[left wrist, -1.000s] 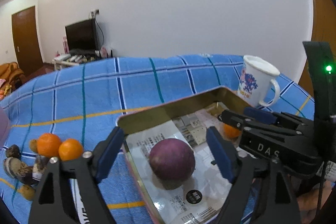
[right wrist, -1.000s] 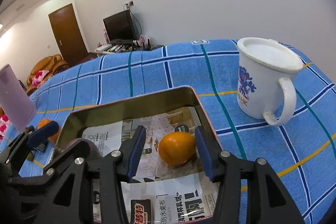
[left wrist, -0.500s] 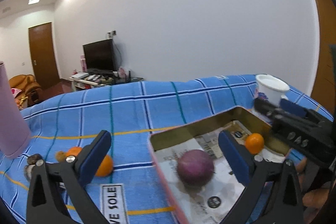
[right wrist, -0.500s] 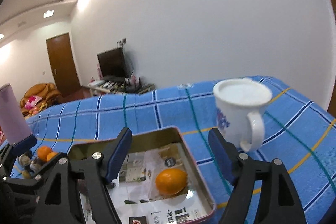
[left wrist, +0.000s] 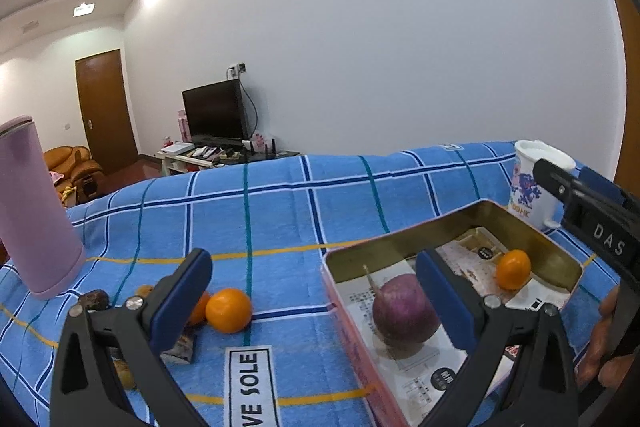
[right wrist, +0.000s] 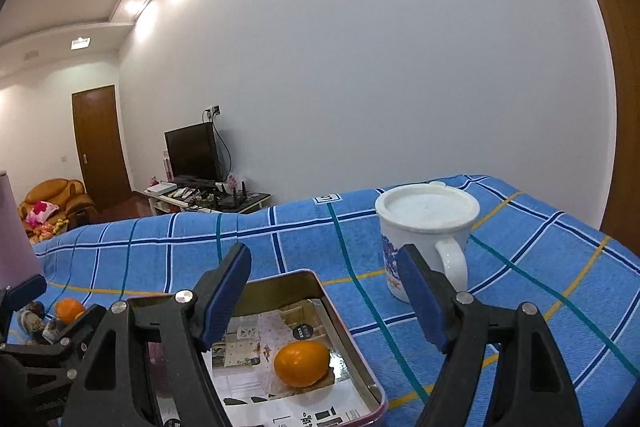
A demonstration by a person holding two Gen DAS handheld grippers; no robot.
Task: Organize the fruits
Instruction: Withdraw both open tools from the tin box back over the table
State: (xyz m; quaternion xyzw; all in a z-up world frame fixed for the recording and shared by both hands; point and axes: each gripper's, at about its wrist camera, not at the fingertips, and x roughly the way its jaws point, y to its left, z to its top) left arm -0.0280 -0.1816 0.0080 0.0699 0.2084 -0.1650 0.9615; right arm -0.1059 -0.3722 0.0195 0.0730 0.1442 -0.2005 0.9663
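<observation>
Now both hand-held grippers, left hand-held gripper [left wrist: 316, 291] and right hand-held gripper [right wrist: 324, 295], tilt gently downward, agape.

Blue checked cloth [left wrist: 280, 211] lies bare behind the tin tray [left wrist: 400, 239]; white mug [right wrist: 424, 227] flanks its right, pink bottle [left wrist: 32, 207] stands far left.

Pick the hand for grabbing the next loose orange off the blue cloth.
Left. Its open tongs sit just above the loose orange; the right tongs, also open, hang over the tin, far from it.
</observation>
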